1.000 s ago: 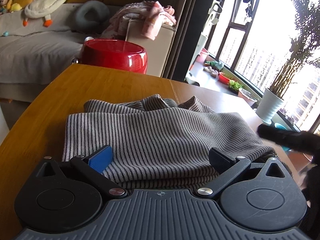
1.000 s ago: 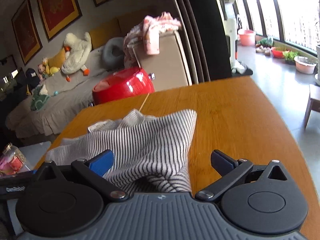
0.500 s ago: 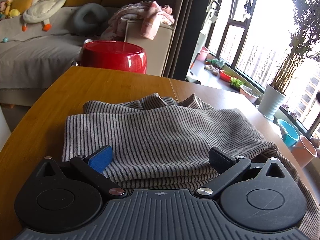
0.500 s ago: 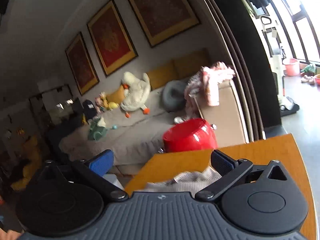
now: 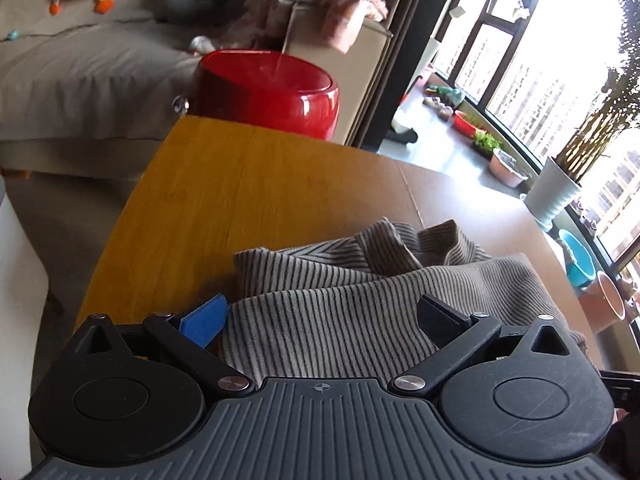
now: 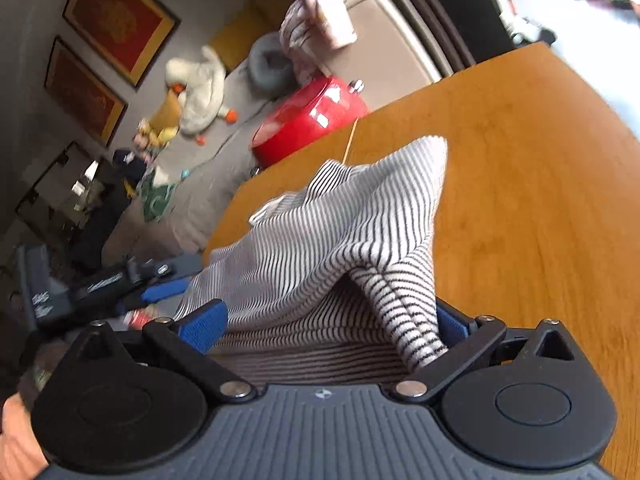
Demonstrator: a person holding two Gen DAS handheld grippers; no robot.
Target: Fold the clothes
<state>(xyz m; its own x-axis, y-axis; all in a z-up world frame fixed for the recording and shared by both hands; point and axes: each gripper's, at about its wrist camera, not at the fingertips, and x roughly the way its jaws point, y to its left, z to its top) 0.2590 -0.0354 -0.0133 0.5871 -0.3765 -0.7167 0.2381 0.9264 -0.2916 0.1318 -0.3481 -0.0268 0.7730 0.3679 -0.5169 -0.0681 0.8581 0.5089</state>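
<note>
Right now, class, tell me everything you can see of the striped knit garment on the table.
The grey-and-dark striped knit garment looks soft and finely ribbed. It lies rumpled on the orange-brown wooden table, bunched into folds at its far edge. In the right wrist view one part rises in a peak off the table. It runs between the open fingers of both the left hand-held gripper and the right hand-held gripper.

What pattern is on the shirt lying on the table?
The shirt has thin dark and pale stripes. They show best in the right wrist view.
</note>
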